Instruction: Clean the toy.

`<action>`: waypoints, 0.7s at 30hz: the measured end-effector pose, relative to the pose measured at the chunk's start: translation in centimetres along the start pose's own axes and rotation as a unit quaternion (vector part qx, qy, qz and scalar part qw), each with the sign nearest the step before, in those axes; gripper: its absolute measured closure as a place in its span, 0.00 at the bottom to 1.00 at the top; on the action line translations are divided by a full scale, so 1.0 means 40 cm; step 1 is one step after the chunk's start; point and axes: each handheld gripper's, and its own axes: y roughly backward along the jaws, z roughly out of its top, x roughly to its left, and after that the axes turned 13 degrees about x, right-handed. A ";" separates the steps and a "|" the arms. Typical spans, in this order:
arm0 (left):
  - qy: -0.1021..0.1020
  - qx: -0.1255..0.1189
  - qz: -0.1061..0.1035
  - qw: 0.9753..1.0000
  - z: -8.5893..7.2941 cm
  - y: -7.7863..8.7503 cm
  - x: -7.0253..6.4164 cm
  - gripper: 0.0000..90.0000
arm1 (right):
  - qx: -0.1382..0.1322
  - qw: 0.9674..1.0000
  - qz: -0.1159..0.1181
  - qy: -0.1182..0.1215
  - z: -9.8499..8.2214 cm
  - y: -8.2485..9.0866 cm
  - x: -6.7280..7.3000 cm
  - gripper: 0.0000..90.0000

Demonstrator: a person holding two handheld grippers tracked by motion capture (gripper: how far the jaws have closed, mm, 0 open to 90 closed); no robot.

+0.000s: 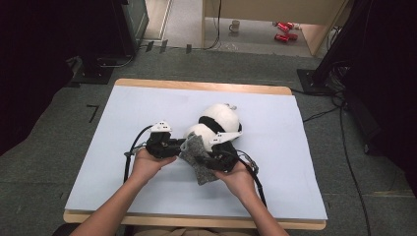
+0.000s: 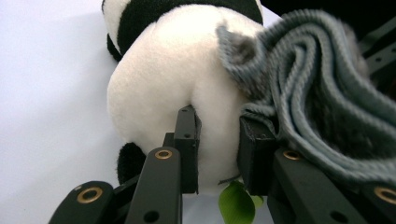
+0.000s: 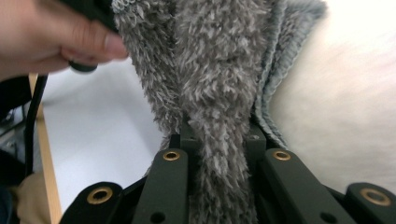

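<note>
Left tongs (image 2: 217, 128) pinch my panda's (image 2: 173, 74) white rump; right tongs (image 3: 219, 140) clamped on grey cloth (image 3: 210, 70), just beside panda.

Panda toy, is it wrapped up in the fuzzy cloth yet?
Not yet. Done: both grips are made. The left hand-held gripper pinches the panda toy, and the right hand-held gripper clamps the grey cloth. The cloth only lies against one side, so covering the panda remains.

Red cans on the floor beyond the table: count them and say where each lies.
2. Both lie on the floor past the table's far edge, upper right of the high view: one red can farther back, the other red can just in front of it. Furniture might hide more.
</note>
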 end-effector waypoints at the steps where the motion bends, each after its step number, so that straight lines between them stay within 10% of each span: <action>1: 0.000 0.001 -0.001 1.000 0.000 0.000 0.001 0.80 | 0.005 1.000 0.001 0.004 -0.001 -0.003 0.000 0.87; 16: -0.004 -0.006 0.000 1.000 0.019 0.004 0.005 0.79 | 0.120 0.992 -0.031 0.018 -0.030 -0.090 0.014 0.86; 21: -0.009 -0.004 -0.002 1.000 0.022 0.001 0.004 0.79 | 0.100 0.994 -0.003 0.043 -0.018 -0.050 0.017 0.86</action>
